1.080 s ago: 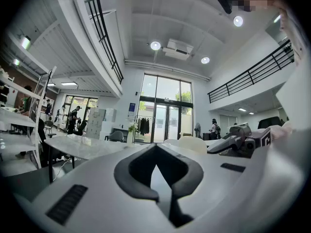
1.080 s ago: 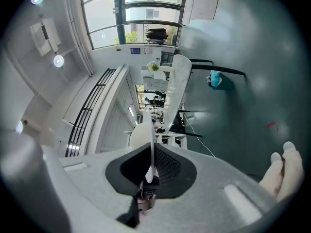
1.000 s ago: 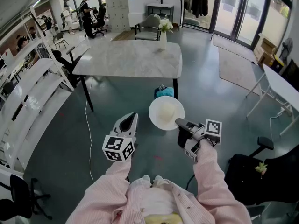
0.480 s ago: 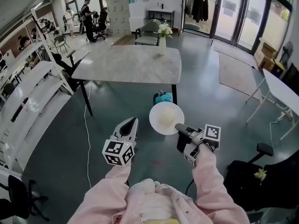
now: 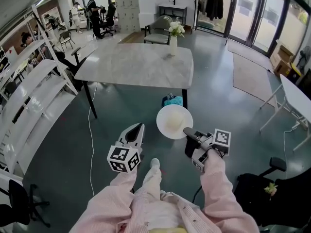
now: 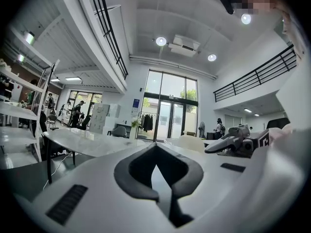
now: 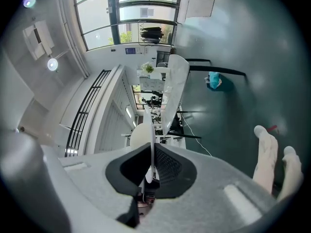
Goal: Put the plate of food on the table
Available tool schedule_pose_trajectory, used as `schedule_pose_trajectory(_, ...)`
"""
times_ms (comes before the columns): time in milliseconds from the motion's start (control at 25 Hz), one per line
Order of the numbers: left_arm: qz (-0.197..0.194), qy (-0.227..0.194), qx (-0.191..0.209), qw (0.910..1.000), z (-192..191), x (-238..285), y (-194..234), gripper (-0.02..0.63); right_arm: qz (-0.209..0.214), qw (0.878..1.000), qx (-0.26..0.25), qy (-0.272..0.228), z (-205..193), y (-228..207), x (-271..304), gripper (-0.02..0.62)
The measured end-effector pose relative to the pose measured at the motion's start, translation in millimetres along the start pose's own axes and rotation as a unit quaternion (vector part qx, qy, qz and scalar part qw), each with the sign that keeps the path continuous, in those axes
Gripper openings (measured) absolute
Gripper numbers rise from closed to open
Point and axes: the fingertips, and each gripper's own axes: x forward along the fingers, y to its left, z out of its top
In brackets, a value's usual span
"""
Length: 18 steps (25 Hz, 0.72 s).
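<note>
Gripped the plate (image 5: pixel 164 114) by its 5 o'clock rim in the clamped right gripper (image 5: pixel 185 130), above the floor (image 5: pixel 233 115), well short of the table (image 5: pixel 136 64) at 12 o'clock. Held the left gripper (image 5: pixel 138 127) closed, empty, at 8 o'clock. Risked tilting on so thin a pinch and spilling the food (image 5: pixel 174 124) before reaching it.

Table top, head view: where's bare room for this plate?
Nearly all of the marble table is bare: the near edge, the middle and the left end. Only the far right corner is occupied, by the vase of flowers. The plate hangs short of the near right corner.
</note>
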Motion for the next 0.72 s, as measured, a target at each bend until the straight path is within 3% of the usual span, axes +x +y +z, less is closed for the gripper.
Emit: schedule_pose_trajectory(720, -0.003, 0.022, -0.03, 0.9993, 20, 213, 135, -0.009, -0.02, 1.0, 0.011, -0.01, 169, -7, 159, 0.018)
